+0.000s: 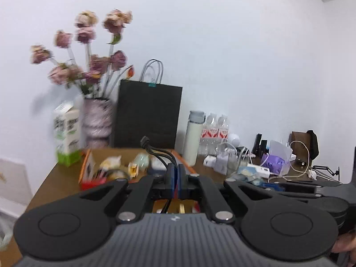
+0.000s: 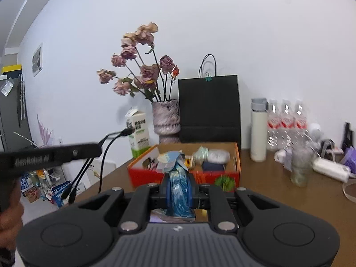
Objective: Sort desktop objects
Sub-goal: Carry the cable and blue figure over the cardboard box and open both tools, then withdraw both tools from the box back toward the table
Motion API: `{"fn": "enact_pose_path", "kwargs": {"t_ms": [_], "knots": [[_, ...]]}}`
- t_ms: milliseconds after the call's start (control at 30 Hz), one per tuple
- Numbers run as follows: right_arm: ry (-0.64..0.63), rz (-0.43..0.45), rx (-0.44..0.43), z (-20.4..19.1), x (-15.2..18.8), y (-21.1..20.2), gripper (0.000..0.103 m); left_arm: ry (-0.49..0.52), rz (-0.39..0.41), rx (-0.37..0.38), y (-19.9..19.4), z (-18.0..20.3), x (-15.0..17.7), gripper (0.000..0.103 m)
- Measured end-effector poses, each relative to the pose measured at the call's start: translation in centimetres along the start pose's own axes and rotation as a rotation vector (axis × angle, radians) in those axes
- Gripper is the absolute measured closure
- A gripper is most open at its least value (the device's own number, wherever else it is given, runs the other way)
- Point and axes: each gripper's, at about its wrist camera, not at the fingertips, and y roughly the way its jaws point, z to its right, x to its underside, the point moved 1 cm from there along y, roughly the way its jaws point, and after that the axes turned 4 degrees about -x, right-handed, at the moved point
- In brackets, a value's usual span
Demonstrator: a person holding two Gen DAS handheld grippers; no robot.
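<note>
In the left wrist view my left gripper (image 1: 177, 173) is shut on a bundle of black cables (image 1: 155, 152), and one plug sticks up above the blue pads. The right wrist view shows that same gripper (image 2: 99, 150) from the side at the left, held by a hand, with the black cables (image 2: 104, 155) hanging below it. My right gripper (image 2: 179, 184) is shut on a crumpled blue and white packet (image 2: 178, 178) that stands up between its fingers. Beyond both grippers an orange cardboard box (image 2: 237, 166) (image 1: 85, 166) sits on the brown desk and holds several small items.
Against the wall stand a milk carton (image 2: 138, 131), a vase of dried roses (image 2: 166, 120), a black paper bag (image 2: 209, 109), a white flask (image 2: 258, 131) and water bottles (image 2: 286, 122). A glass jar (image 2: 300, 166), a white charger (image 2: 331, 169) and cables clutter the desk's right side.
</note>
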Motion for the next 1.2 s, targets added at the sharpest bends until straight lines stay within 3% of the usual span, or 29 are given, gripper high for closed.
{"fn": "enact_pose_path", "kwargs": {"t_ms": [133, 233, 333, 467, 633, 733, 767, 800, 900, 967, 1033, 1200], "knots": [[0.006, -0.035, 0.024, 3.2, -4.8, 7.5, 0.090, -0.017, -0.071, -0.017, 8.9, -1.2, -4.5, 0.100], [0.030, -0.133, 0.040, 5.8, -7.5, 14.8, 0.090, -0.030, -0.164, -0.040, 16.4, -2.0, -6.2, 0.100], [0.086, -0.266, 0.054, 8.7, -8.7, 21.9, 0.090, -0.020, -0.250, -0.070, 23.4, -2.8, -6.2, 0.100], [0.159, -0.434, 0.127, 12.3, -7.7, 30.0, 0.090, -0.108, -0.404, -0.103, 31.2, -4.8, -4.4, 0.100], [0.101, -0.551, 0.191, 13.4, -5.3, 35.2, 0.089, -0.128, -0.515, -0.127, 37.3, -6.1, -1.3, 0.100], [0.087, -0.570, 0.235, 14.1, -4.5, 36.9, 0.076, -0.121, -0.589, -0.102, 39.2, -6.4, -0.2, 0.099], [0.096, -0.578, 0.230, 14.3, -4.5, 37.2, 0.066, -0.125, -0.596, -0.096, 39.4, -6.4, -0.1, 0.098], [0.108, -0.583, 0.225, 14.4, -4.6, 37.4, 0.062, -0.121, -0.594, -0.092, 39.4, -6.5, -0.1, 0.098], [0.118, -0.547, 0.206, 14.5, -5.4, 37.0, 0.059, -0.086, -0.619, -0.107, 39.3, -6.7, -0.4, 0.082], [0.115, -0.533, 0.223, 14.3, -6.2, 36.4, 0.053, -0.077, -0.612, -0.127, 38.4, -7.2, -0.9, 0.037], [0.106, -0.528, 0.236, 14.4, -6.8, 35.7, 0.048, -0.064, -0.597, -0.162, 37.1, -7.9, -1.6, 0.017], [0.103, -0.511, 0.251, 14.0, -8.0, 33.0, 0.037, -0.086, -0.593, -0.281, 33.2, -10.3, -3.0, 0.004]]}}
